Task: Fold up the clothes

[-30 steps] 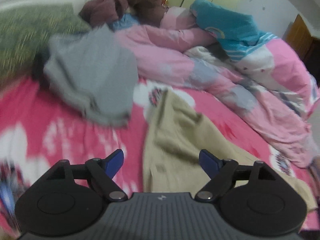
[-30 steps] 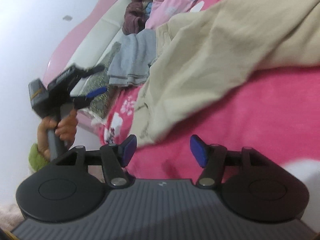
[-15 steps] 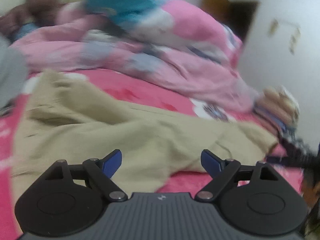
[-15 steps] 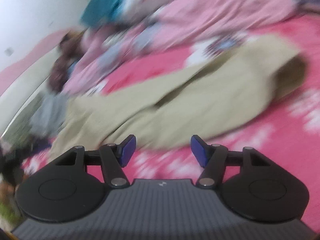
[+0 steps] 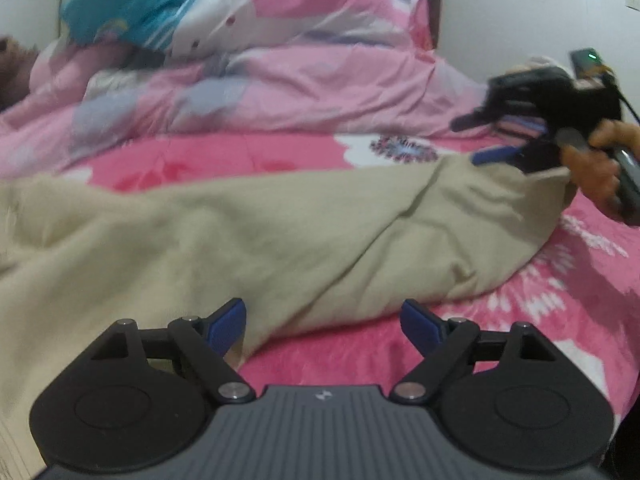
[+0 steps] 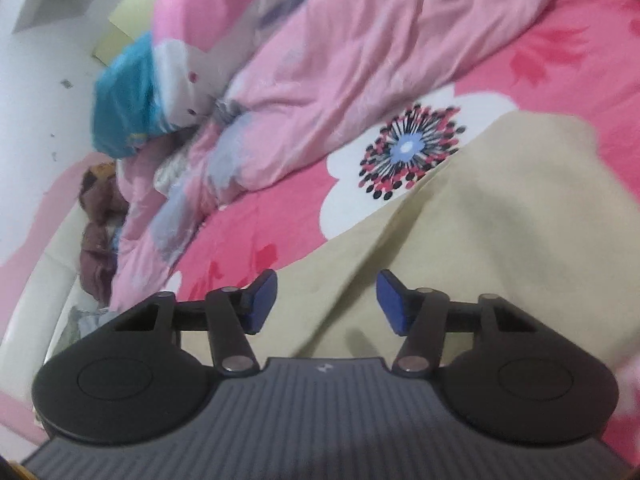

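Pink flowered bedding [image 5: 304, 152] carries the work, with both claws spread and empty: the left claw [image 5: 323, 322] hovers at the near edge of the beige garment [image 5: 240, 232], the right claw [image 6: 326, 300] over its far end. Lying rumpled across the bed, it looks soft, light and limp, so it would likely sag. Edges or corners seem the best hold.
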Demonstrator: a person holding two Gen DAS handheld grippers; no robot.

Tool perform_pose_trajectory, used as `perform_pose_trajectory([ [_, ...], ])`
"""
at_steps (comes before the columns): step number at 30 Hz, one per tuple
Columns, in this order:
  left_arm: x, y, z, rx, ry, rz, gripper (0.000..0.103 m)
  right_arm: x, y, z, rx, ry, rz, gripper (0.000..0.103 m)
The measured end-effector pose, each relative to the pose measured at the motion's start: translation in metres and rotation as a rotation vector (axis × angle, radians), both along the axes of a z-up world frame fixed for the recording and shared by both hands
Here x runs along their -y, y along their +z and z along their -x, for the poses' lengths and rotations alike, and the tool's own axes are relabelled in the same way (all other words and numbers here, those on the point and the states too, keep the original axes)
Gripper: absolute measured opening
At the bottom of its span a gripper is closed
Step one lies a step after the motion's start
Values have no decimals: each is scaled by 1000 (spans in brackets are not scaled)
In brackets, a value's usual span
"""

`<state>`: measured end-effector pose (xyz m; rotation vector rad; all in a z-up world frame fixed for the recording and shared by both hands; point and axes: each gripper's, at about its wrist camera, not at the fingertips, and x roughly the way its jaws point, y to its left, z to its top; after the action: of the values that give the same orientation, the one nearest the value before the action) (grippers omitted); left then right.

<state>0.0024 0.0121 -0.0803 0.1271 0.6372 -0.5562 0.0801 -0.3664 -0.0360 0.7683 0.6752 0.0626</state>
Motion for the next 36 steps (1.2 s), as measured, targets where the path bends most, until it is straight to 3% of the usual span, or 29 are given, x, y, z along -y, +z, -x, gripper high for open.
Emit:
perform_pose_trajectory([
  [4, -10, -6, -2, -10, 9, 30, 84, -3, -18, -42, -100, -30, 54, 30],
  [6, -11, -8, -2, -6, 8, 39, 84, 0, -31, -57, -141, -73, 75, 4],
  [8, -13, -9, -1, -3, 6, 51, 84, 4, -39, -59, -123, -97, 51, 2],
  [12, -26, -7, -2, -24, 6, 114, 82, -1, -24, -28, 3, -97, 49, 1],
  [15, -41, -4, -3, -54, 16, 185, 81, -3, 2, 18, 105, -74, 29, 1],
  [26, -107, 11, 29, -87, 118, 376, 81, -35, 23, 199, 224, -73, 82, 1],
  [29, -124, 16, 40, -83, 150, 408, 81, -38, 2, 226, 171, -102, 52, 1],
  [32, -136, 21, 47, -79, 168, 449, 81, -36, -35, 235, 46, -131, 28, 1],
  [36, -147, 25, 50, -74, 208, 479, 81, -37, -62, 240, -10, -145, 6, 1],
])
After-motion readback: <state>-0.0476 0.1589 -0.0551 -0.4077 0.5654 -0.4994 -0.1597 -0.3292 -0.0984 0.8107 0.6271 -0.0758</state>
